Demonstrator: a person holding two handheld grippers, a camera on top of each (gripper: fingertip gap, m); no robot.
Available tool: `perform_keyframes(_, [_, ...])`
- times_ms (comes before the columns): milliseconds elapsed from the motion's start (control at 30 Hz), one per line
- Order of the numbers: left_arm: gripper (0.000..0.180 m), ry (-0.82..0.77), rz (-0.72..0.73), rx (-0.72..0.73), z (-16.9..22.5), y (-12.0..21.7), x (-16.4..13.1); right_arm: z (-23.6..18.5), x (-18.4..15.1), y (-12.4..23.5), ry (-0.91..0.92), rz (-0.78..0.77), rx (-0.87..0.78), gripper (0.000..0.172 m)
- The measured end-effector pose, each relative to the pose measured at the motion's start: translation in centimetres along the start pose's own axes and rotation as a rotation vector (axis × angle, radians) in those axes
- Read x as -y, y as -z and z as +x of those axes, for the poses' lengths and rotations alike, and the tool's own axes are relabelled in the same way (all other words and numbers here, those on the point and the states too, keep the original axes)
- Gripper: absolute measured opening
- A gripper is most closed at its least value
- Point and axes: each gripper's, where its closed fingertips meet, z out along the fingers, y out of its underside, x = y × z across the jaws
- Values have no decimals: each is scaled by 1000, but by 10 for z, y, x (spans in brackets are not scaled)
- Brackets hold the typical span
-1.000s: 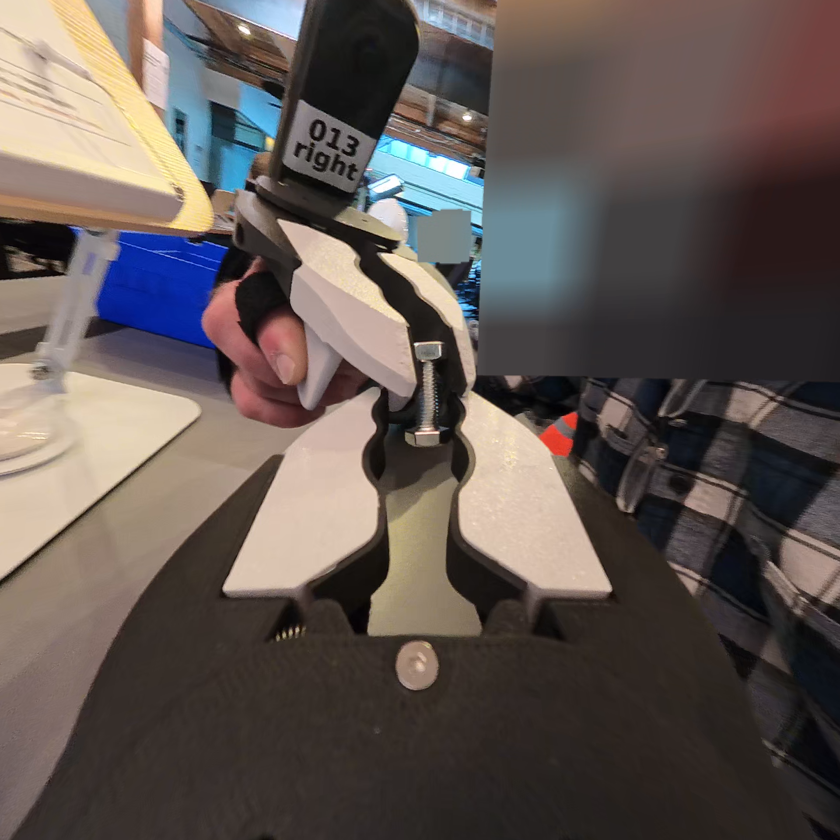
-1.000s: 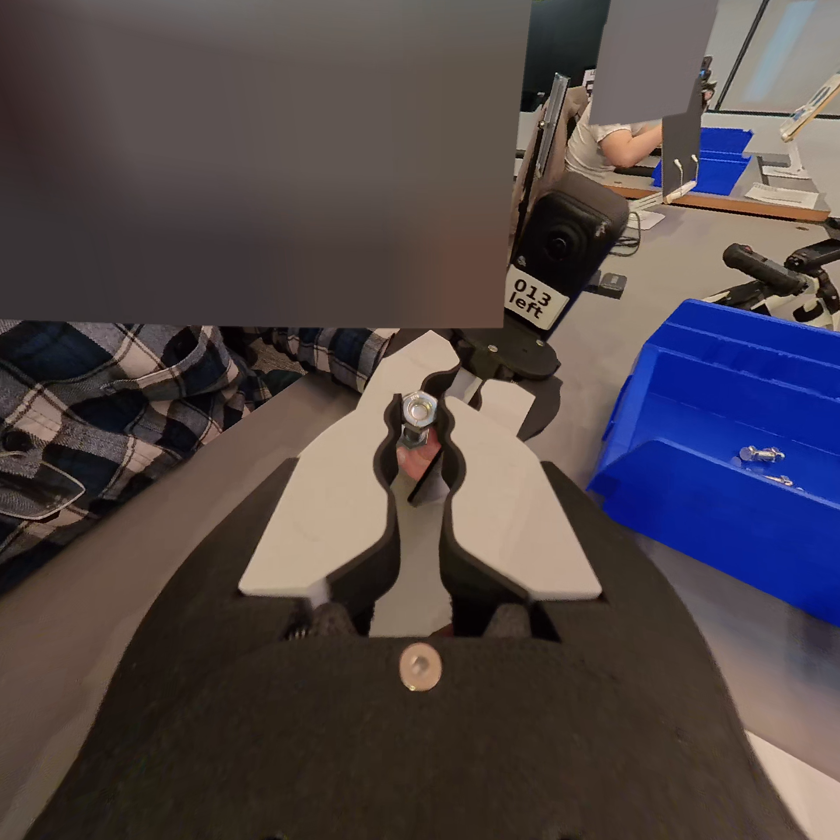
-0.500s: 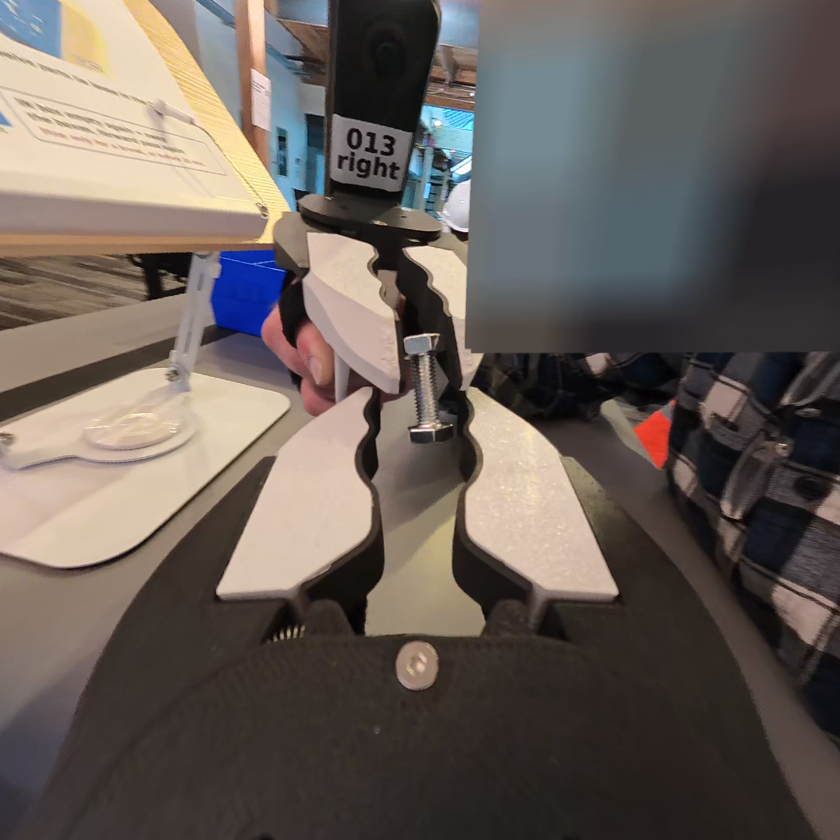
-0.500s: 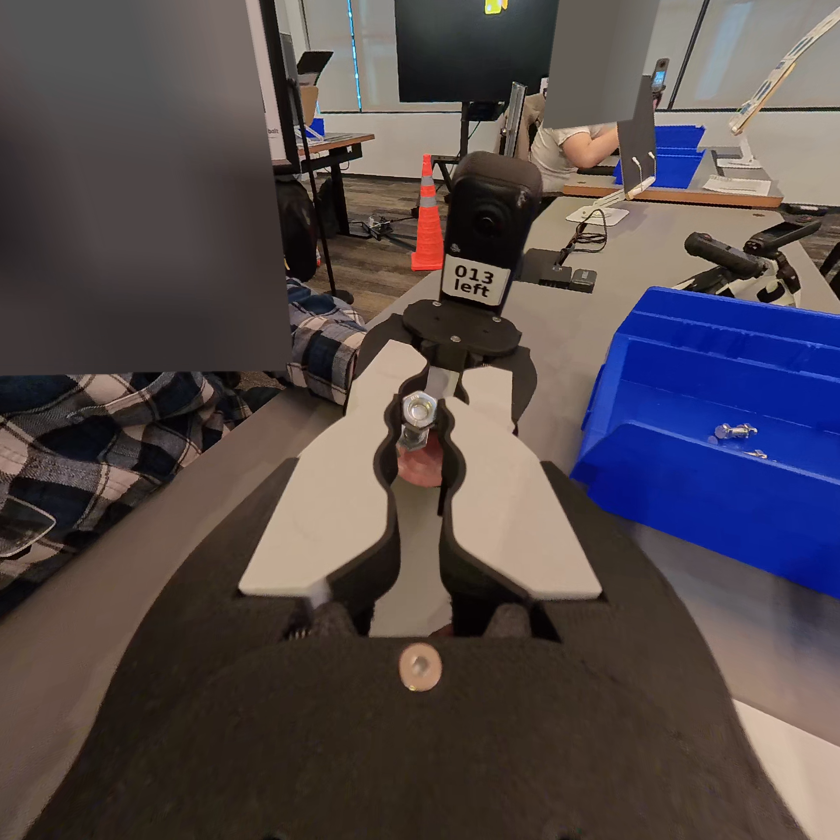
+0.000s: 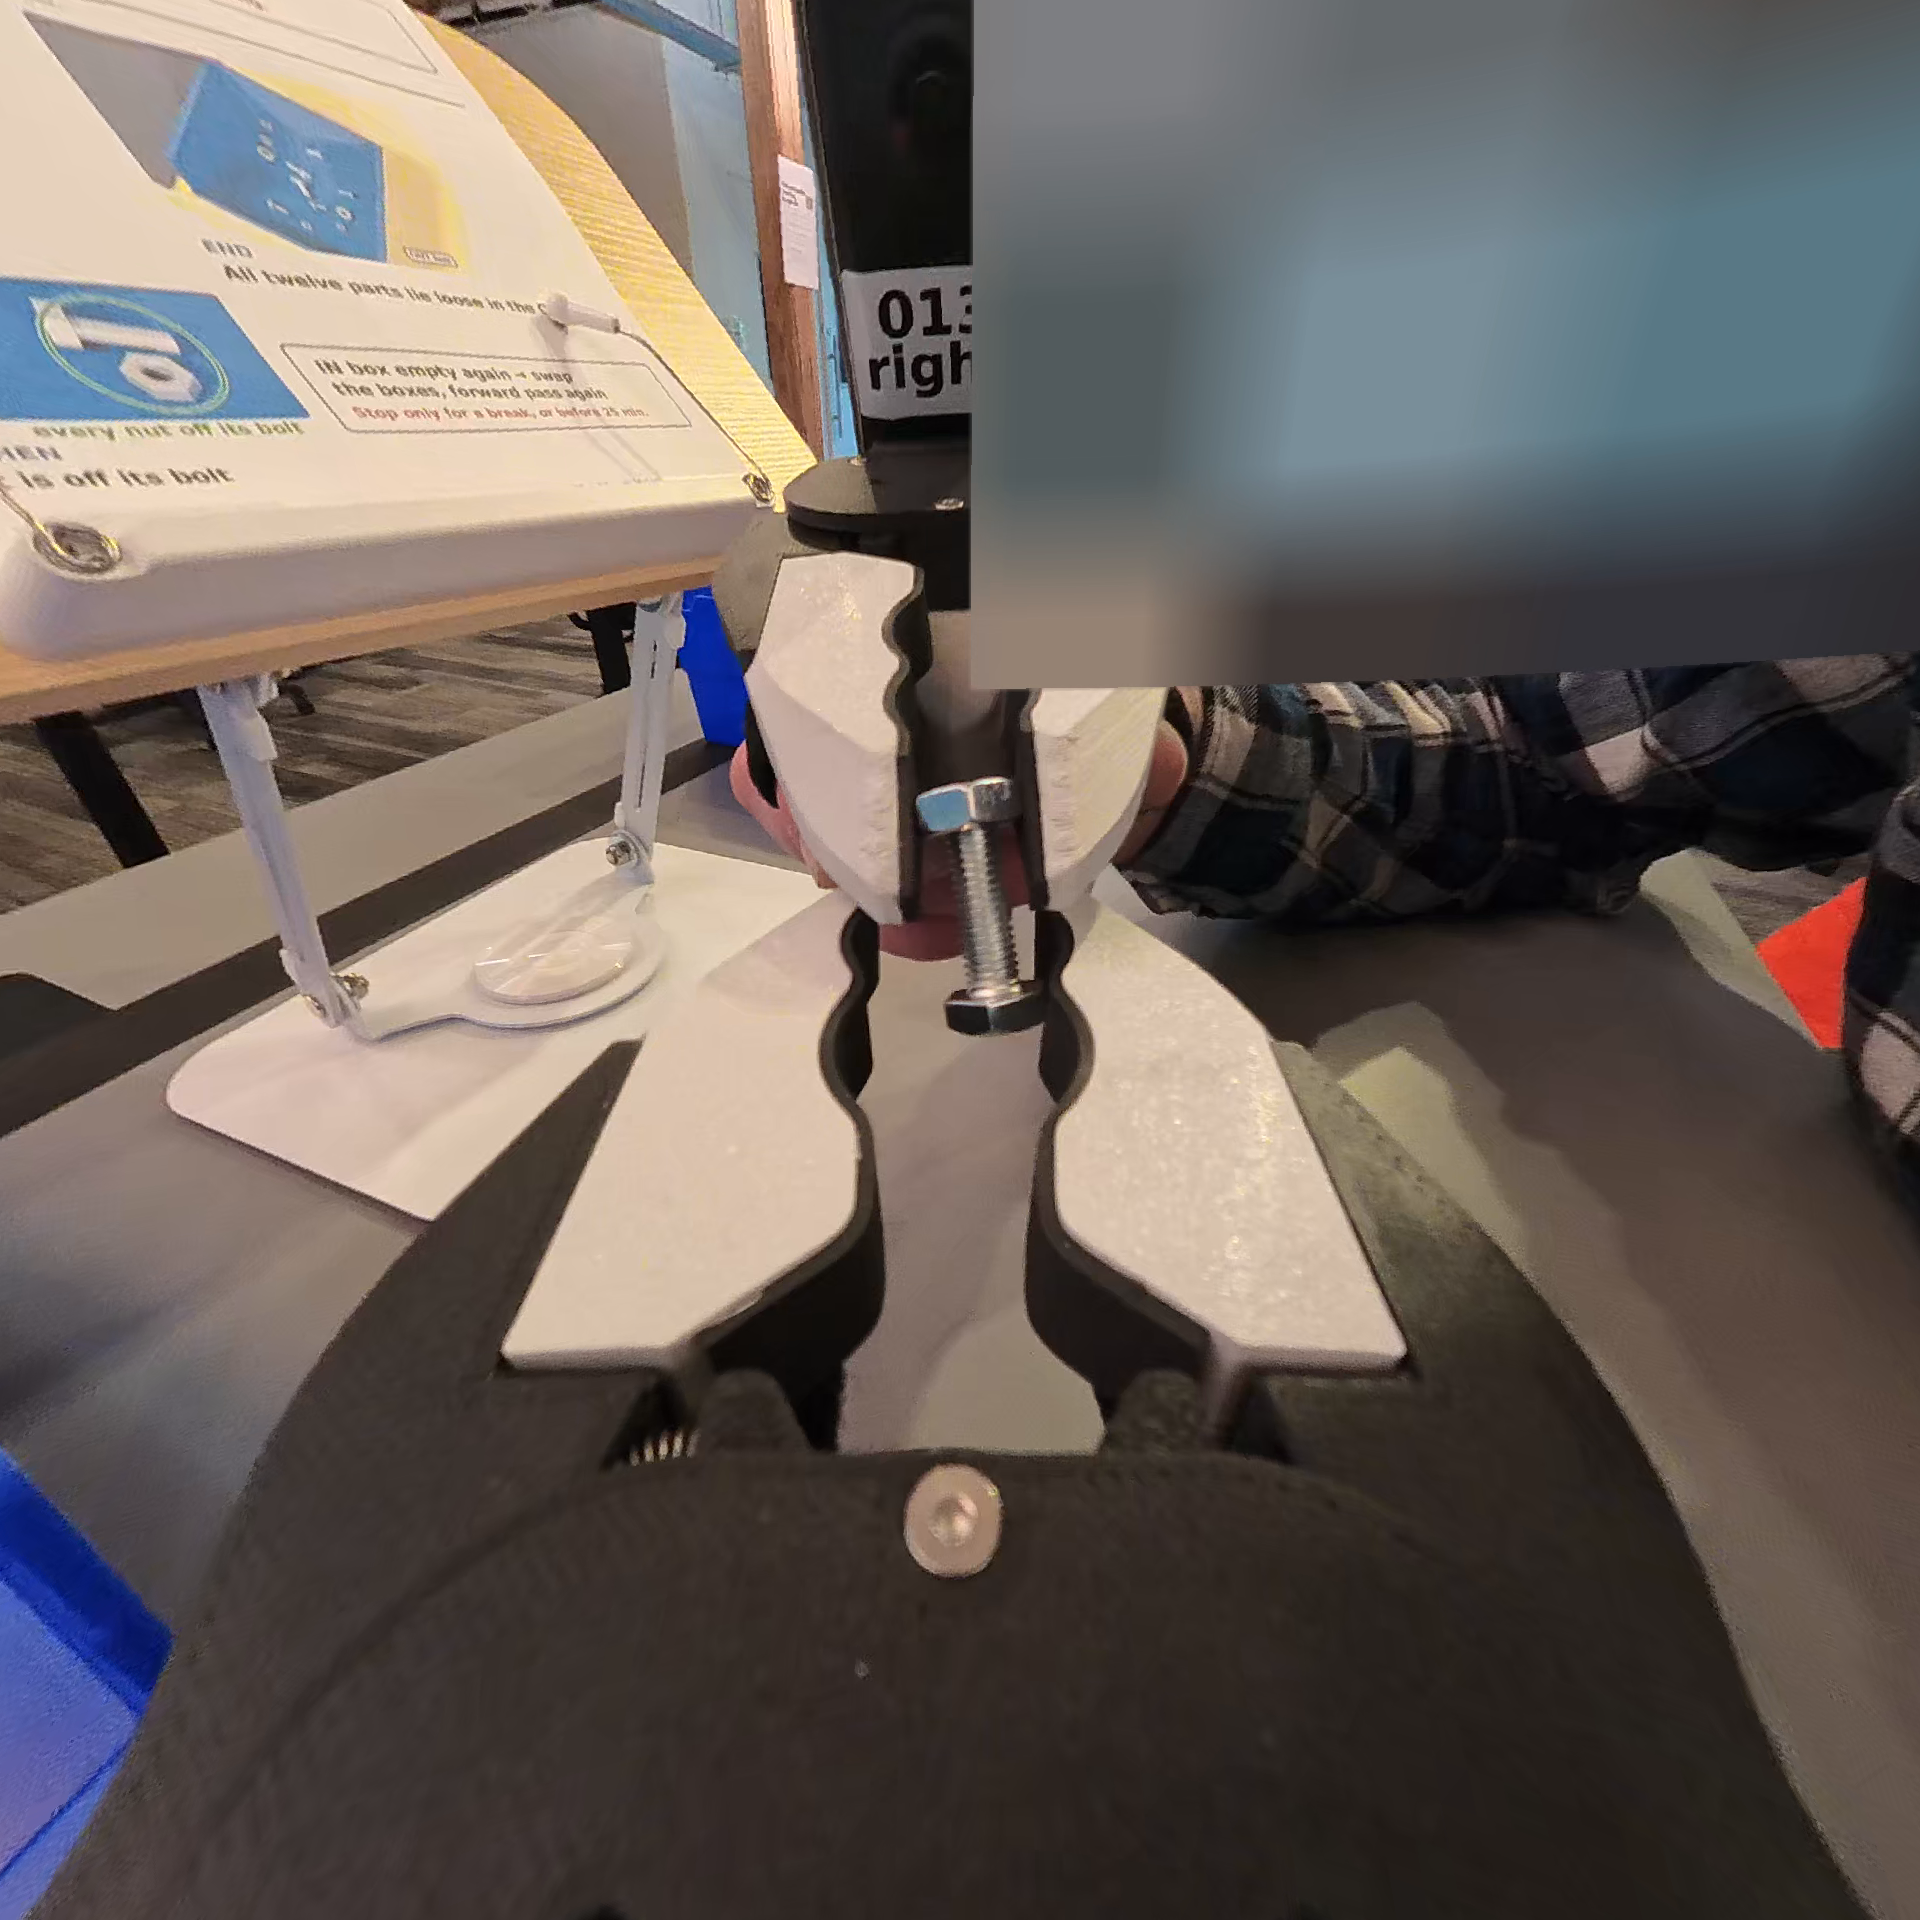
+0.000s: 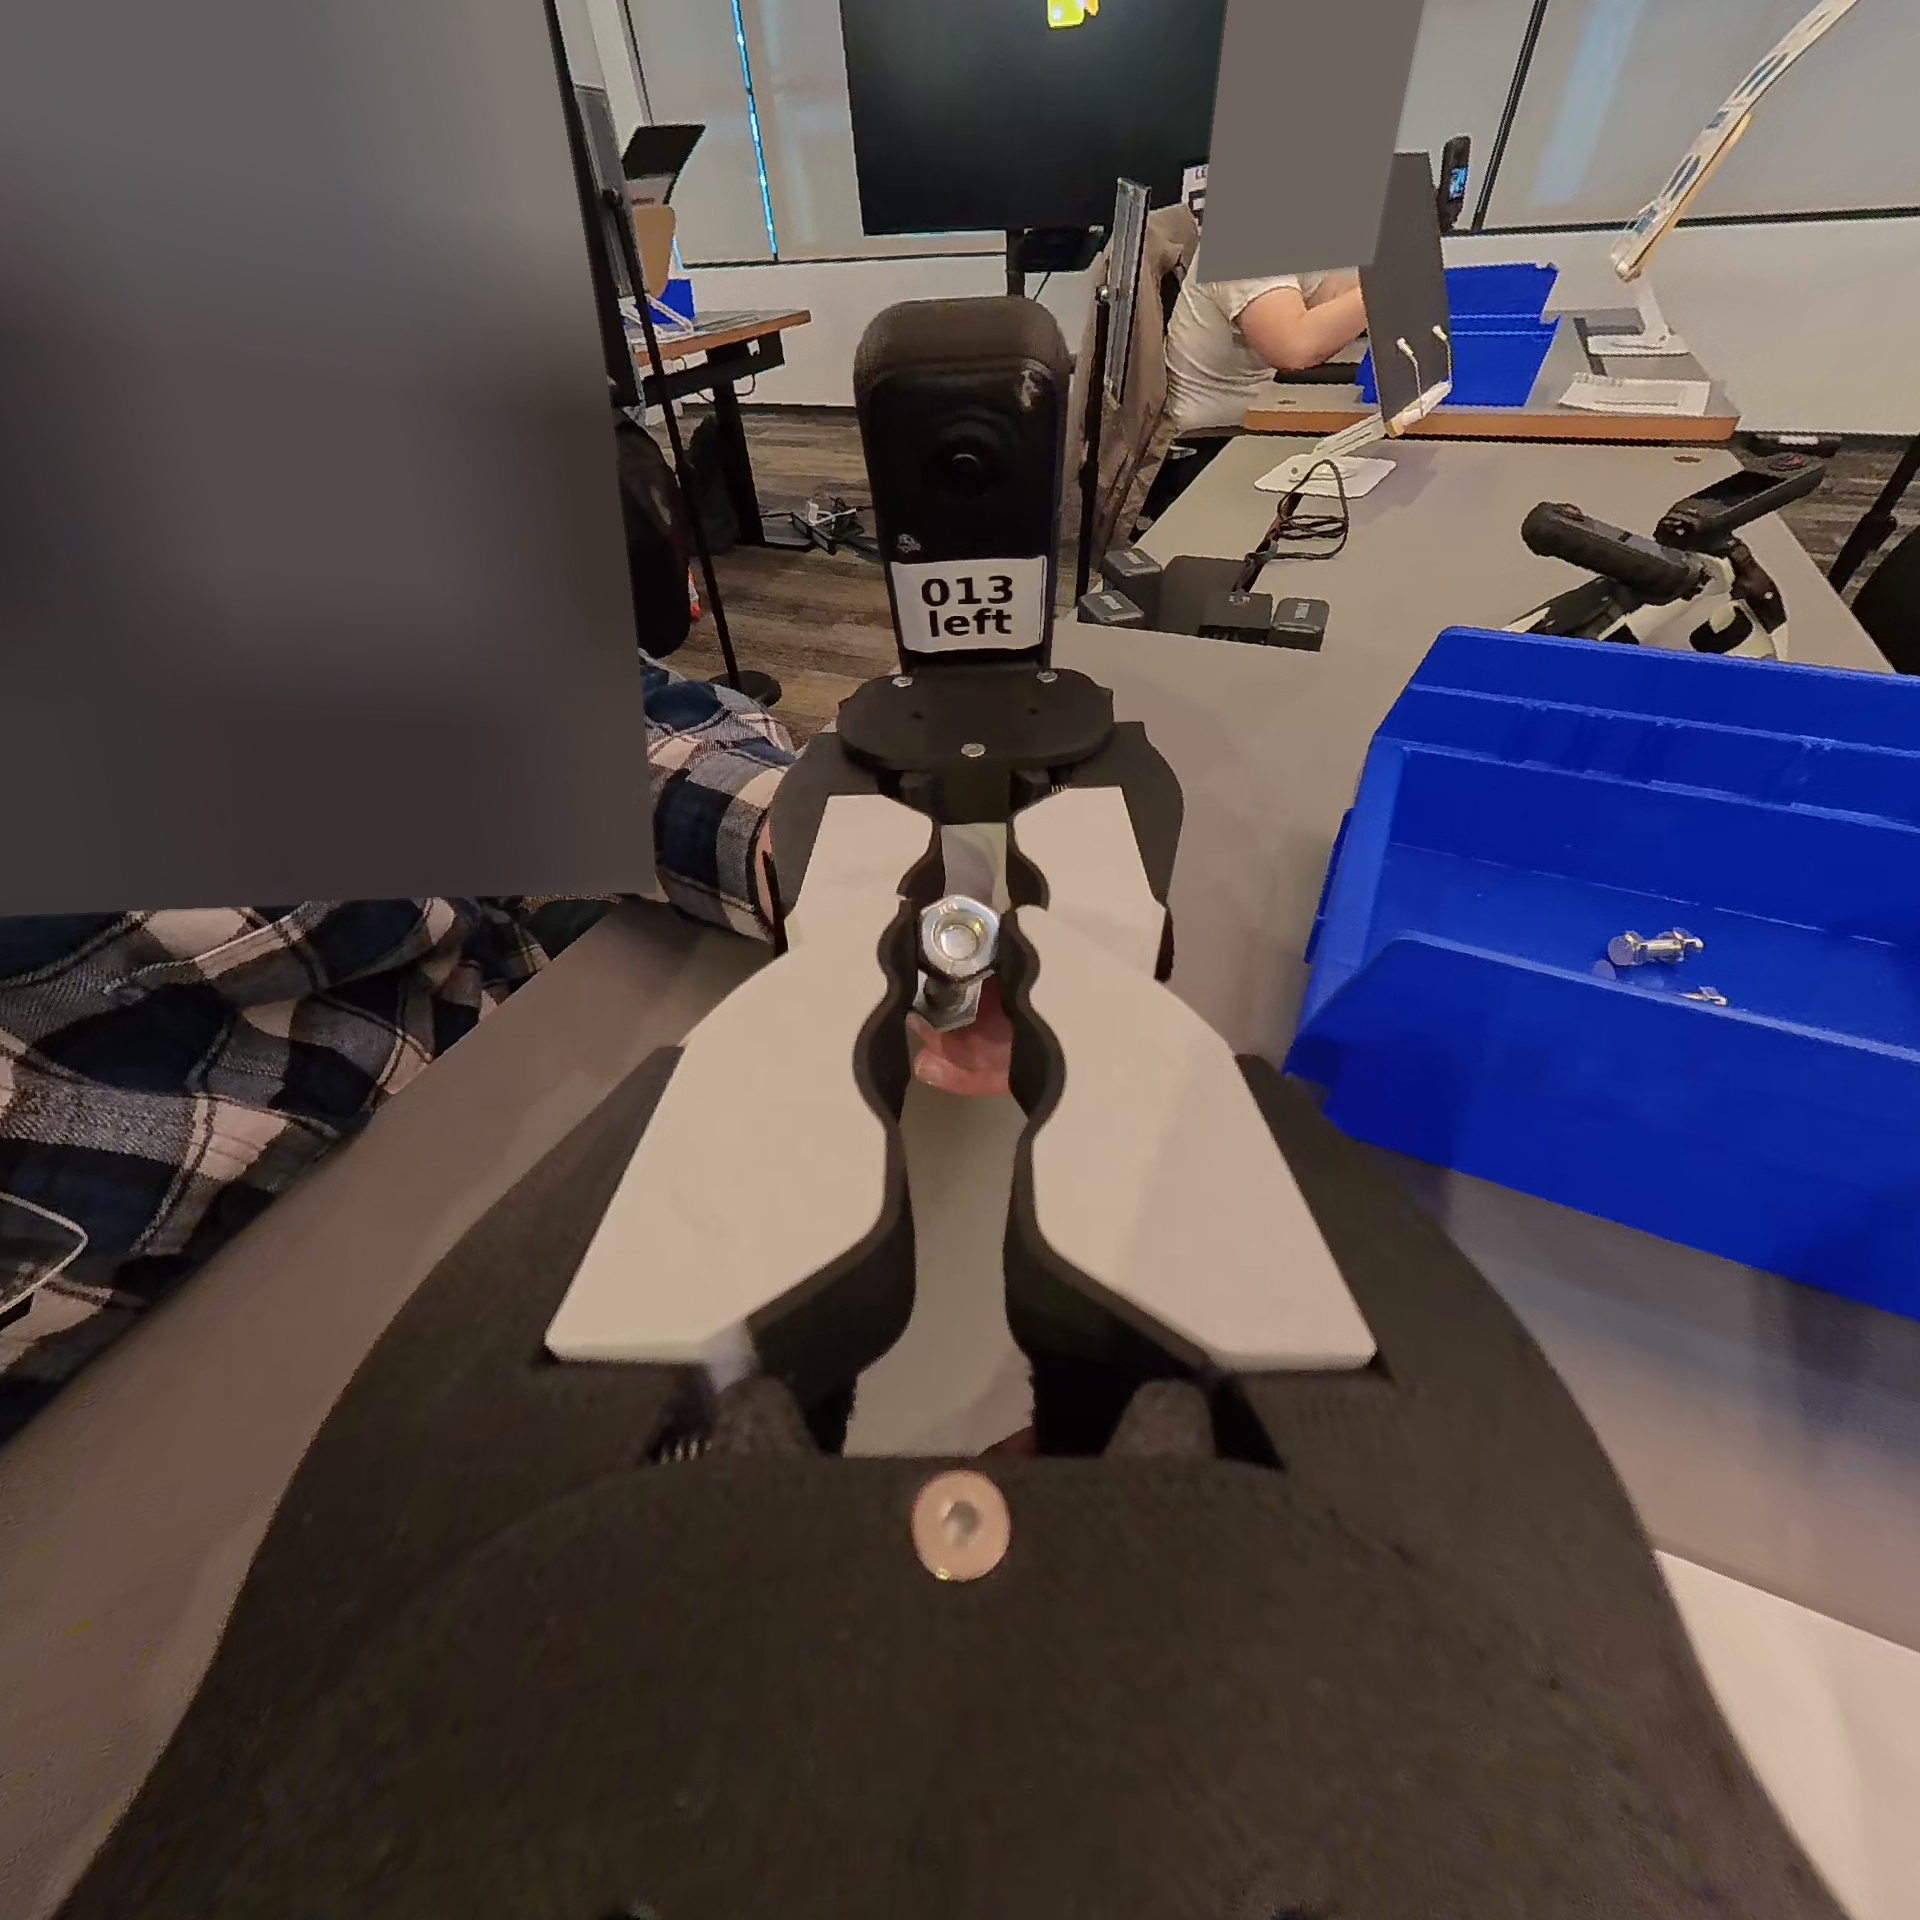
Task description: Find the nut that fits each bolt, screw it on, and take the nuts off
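A: What is nearest, and how does the bolt [image 5: 977, 904] lie?

B: Nearest is the left gripper [image 5: 954, 987]. Its jaws stand apart. The nut [image 5: 992, 1010] on the lower end of the bolt sits between the fingertips; it is close against the right finger, and on the left side I see a clear gap, so they do not clamp it.

A: And the bolt itself?

B: Its long axis is almost upright in the left wrist view, only a little tilted. The hexagonal head is at the top, the threaded shaft goes down, and the nut is at the bottom end. The right gripper [image 6: 961, 971] comes from above and is clenched on the head, with a dark pad on each side of it. In the right wrist view the nut end points toward the camera.

A: What surface is under them?

B: A grey table [image 5: 1558, 1091]. Both grippers are above it, and the bolt does not touch it. On the one side stands a white stand [image 5: 416, 1039] that carries an instruction board [image 5: 364, 312]. On the other side is a blue bin [image 6: 1610, 935] with a few small metal parts [image 6: 1652, 948] inside.

A: And farther away?

B: A sleeve of checked shirt [image 5: 1455, 790], then more tables, a dark screen [image 6: 1029, 114], and a seated person [image 6: 1247, 332] at a far desk.
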Motion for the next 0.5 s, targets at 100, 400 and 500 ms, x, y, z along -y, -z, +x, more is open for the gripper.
perform_keyframes(100, [24,-3,18,3,0,3,4,1,0,0,2,-4,-5,15])
perform_keyframes(400, [11,-8,23,-6,1,2,5,3,1,1,-5,6,-20,15])
perform_keyframes(500, [10,8,27,-24,4,4,6,2,0,1,-4,12,-16,15])
